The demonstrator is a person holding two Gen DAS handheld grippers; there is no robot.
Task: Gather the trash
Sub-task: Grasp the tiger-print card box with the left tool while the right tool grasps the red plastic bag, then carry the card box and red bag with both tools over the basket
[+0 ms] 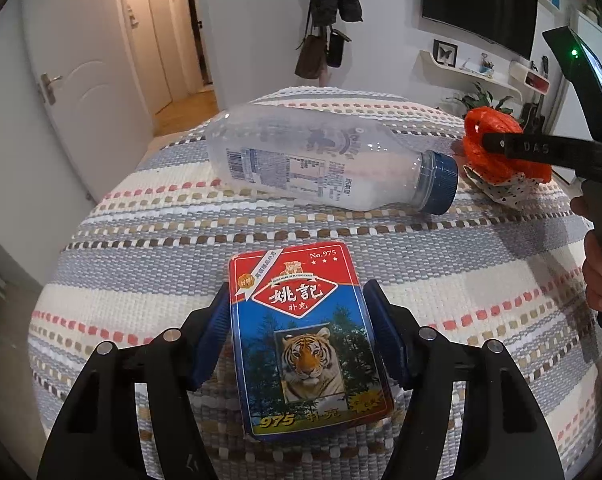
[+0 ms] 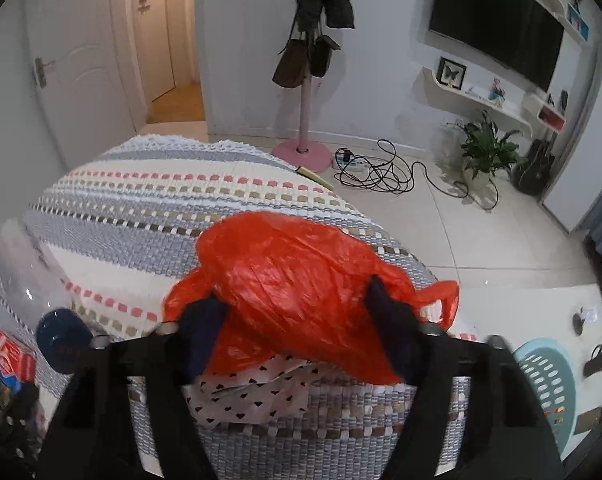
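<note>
A playing-card box (image 1: 305, 340) with a tiger picture lies on the striped woven cloth (image 1: 141, 248). My left gripper (image 1: 297, 332) has its blue pads on both sides of the box, closed on it. A clear plastic bottle (image 1: 321, 156) with a blue cap lies on its side beyond it. My right gripper (image 2: 301, 320) is closed on a crumpled red plastic bag (image 2: 297, 292), which rests over a white wrapper with black hearts (image 2: 249, 396). The bag also shows in the left wrist view (image 1: 497, 148). The bottle cap (image 2: 63, 340) and card box (image 2: 11, 360) show at the left.
A light blue perforated basket (image 2: 549, 380) stands on the tiled floor at the right. A pink coat stand (image 2: 301, 152), black cables (image 2: 377, 172) and a potted plant (image 2: 485, 152) are beyond the table. A white door (image 1: 73, 80) is at the left.
</note>
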